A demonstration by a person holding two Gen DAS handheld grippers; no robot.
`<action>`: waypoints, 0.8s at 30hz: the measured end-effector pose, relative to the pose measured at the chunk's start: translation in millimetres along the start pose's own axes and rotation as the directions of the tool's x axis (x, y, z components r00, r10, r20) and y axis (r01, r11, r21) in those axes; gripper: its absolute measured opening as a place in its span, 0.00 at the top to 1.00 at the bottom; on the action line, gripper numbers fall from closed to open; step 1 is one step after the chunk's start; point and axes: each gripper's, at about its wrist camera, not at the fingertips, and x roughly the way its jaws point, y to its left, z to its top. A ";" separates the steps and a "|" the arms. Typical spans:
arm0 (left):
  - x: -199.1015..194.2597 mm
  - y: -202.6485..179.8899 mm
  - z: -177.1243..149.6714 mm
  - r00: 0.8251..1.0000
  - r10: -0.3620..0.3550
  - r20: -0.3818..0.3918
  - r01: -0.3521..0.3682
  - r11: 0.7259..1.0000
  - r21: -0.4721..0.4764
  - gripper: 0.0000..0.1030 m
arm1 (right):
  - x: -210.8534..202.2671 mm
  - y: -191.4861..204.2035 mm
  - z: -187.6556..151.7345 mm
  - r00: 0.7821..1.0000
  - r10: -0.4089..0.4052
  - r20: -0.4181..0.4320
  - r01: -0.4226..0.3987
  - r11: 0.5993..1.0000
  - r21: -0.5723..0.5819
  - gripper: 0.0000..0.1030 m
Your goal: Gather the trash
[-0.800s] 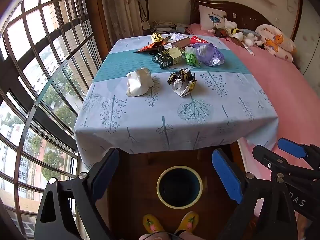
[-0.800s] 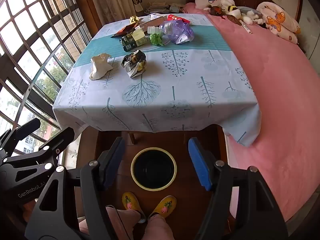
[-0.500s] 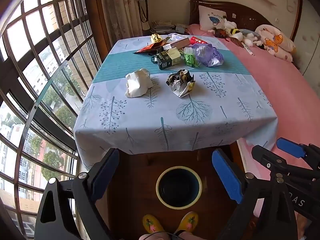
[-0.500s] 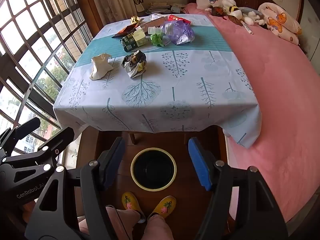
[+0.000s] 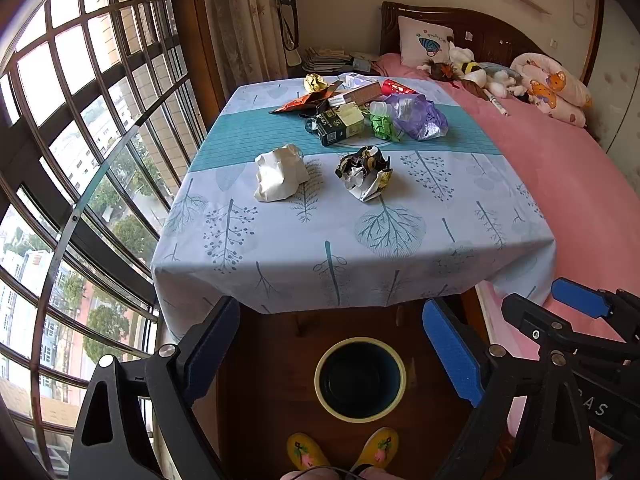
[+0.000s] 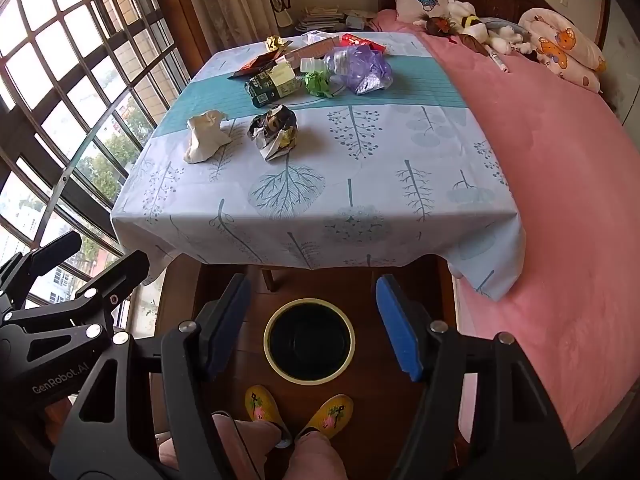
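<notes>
Left gripper (image 5: 332, 354) — jaws spread wide, nothing held. Right gripper (image 6: 312, 324) — likewise parted, empty. Bin (image 5: 361, 379) framed below both, on floor; crumpled trash (image 5: 364, 173) on table (image 5: 460, 236). Trouser legs (image 6: 316, 460) seen fully only in right view.

The bin (image 6: 309, 340) on the floor stands open-topped with nothing over it. Beyond the bin, the table (image 6: 340, 220) front is bare; farther back, a white wad (image 6: 204, 142), foil wad (image 6: 276, 130) and heaped litter (image 6: 312, 68) crowd it.
</notes>
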 end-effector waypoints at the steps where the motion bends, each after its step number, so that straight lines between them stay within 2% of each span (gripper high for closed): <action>1: 0.1 0.2 0.2 1.000 0.000 0.000 0.000 1.000 0.000 0.09 | -2.6 -2.0 -2.1 1.000 0.004 0.002 -0.004 1.000 -0.004 0.39; 24: -0.2 -1.7 -2.7 1.000 -0.003 0.003 0.003 1.000 0.000 0.13 | -7.8 4.6 -4.4 1.000 0.017 0.014 -0.017 1.000 -0.013 0.39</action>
